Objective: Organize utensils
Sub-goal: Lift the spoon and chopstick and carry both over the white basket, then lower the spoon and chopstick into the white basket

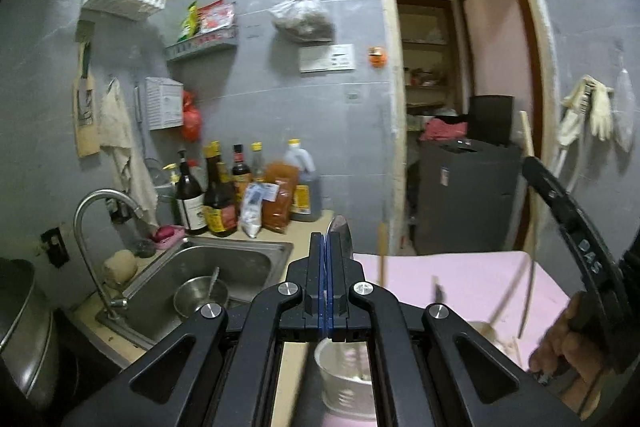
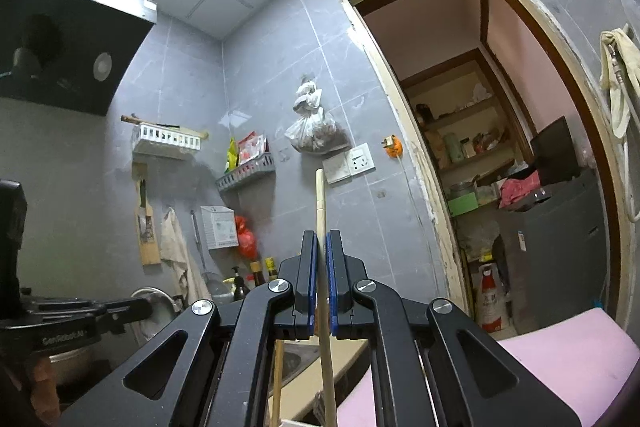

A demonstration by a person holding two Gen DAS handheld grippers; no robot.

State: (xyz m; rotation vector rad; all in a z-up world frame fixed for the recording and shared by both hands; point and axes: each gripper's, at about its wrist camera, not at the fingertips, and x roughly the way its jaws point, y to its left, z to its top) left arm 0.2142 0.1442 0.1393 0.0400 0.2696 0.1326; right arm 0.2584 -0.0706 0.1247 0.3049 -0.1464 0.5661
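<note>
My left gripper (image 1: 325,235) is shut on a metal spoon (image 1: 340,231), whose bowl sticks up past the fingertips. Below it stands a white cup (image 1: 346,375) on a pink mat (image 1: 472,279), seen between the gripper arms. My right gripper (image 2: 321,233) is shut on a light wooden chopstick (image 2: 321,203) that points up past the fingertips; its lower end runs down under the gripper. The right gripper also shows at the right edge of the left wrist view (image 1: 576,227), with thin sticks (image 1: 528,267) hanging below it.
A steel sink (image 1: 224,259) holds a metal bowl (image 1: 200,293), with a faucet (image 1: 100,211) to the left. Sauce bottles (image 1: 224,195) line the counter's back. A large pot (image 1: 24,327) stands at the far left. An open doorway (image 1: 460,107) is on the right.
</note>
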